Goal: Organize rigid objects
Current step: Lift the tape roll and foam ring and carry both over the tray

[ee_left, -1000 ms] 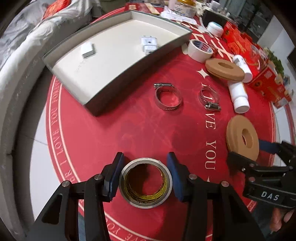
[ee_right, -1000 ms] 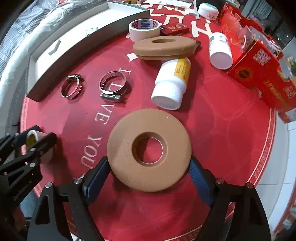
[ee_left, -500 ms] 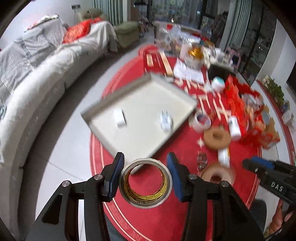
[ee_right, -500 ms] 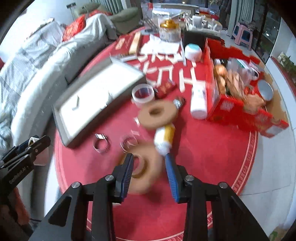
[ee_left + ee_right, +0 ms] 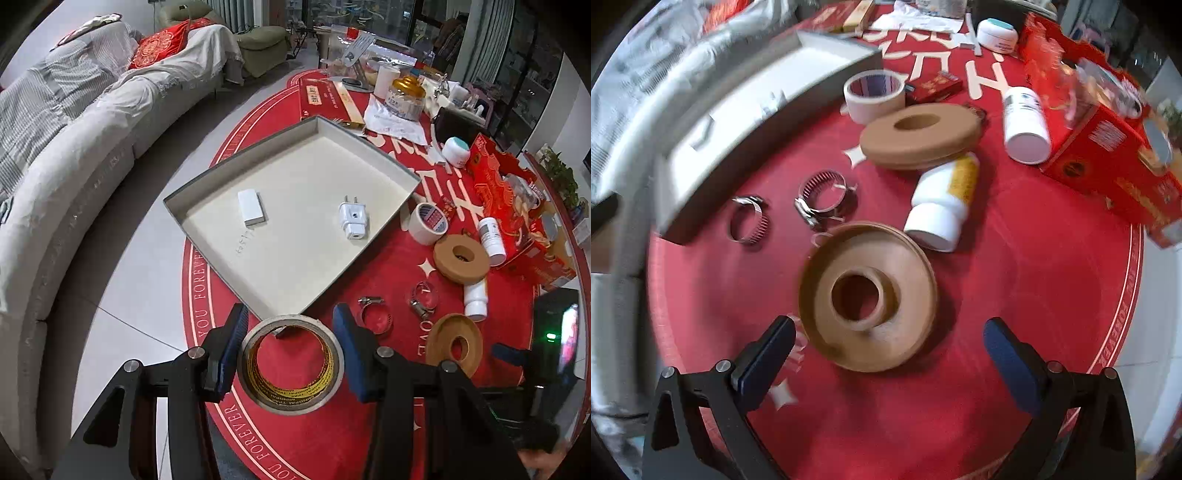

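Observation:
My left gripper (image 5: 291,360) is shut on a roll of yellow-lettered tape (image 5: 293,400) and holds it high above the red table, near the corner of the shallow grey tray (image 5: 380,240). The tray holds a white block (image 5: 252,206) and a white plug adapter (image 5: 353,218). My right gripper (image 5: 888,354) is open and empty just above the table. A tan ring disc (image 5: 868,295) lies hollow side up in front of its fingers, apart from them; it also shows in the left wrist view (image 5: 454,345).
Two metal hose clamps (image 5: 750,219) (image 5: 822,197), a second tan disc (image 5: 919,134), a white tape roll (image 5: 873,94), two white bottles (image 5: 942,206) (image 5: 1025,123) and red boxes (image 5: 1108,147) crowd the table. A sofa (image 5: 74,140) stands left.
My left gripper has lifted the tape roll off the table and now holds it high. My right gripper closed near the tan disc, rose, then opened; the disc now lies flipped on the table.

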Demonstrator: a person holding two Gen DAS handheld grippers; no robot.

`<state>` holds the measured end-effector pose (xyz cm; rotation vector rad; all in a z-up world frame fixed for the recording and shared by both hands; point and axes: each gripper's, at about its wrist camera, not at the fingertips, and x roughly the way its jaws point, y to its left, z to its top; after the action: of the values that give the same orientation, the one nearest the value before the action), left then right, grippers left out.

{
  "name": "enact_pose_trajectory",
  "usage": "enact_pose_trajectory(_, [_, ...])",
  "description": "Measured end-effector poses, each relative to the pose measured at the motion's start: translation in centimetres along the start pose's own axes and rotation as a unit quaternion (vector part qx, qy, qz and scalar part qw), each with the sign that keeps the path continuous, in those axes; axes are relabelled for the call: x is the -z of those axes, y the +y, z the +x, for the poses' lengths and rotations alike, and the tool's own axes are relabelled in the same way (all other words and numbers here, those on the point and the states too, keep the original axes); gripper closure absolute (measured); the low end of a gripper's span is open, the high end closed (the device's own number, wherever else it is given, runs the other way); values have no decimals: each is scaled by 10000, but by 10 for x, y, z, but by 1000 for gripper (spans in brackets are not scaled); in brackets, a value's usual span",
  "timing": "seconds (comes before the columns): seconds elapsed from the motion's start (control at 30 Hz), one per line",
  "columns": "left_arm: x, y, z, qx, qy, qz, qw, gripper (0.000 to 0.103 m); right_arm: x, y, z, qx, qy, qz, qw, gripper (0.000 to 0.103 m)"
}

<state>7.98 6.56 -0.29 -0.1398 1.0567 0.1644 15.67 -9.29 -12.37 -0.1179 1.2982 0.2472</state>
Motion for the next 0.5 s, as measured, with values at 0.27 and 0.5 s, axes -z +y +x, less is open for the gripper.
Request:
enact_pose_trajectory(0.27, [-3, 14, 4, -49, -48, -124, 9999, 51, -3, 17, 8, 149, -101, -52, 9998, 16])
enact_pose_trajectory(0.5, [-18, 37, -30, 156, -631, -368, 9972, 51, -15, -1, -61, -347, -1086, 156, 9934, 16])
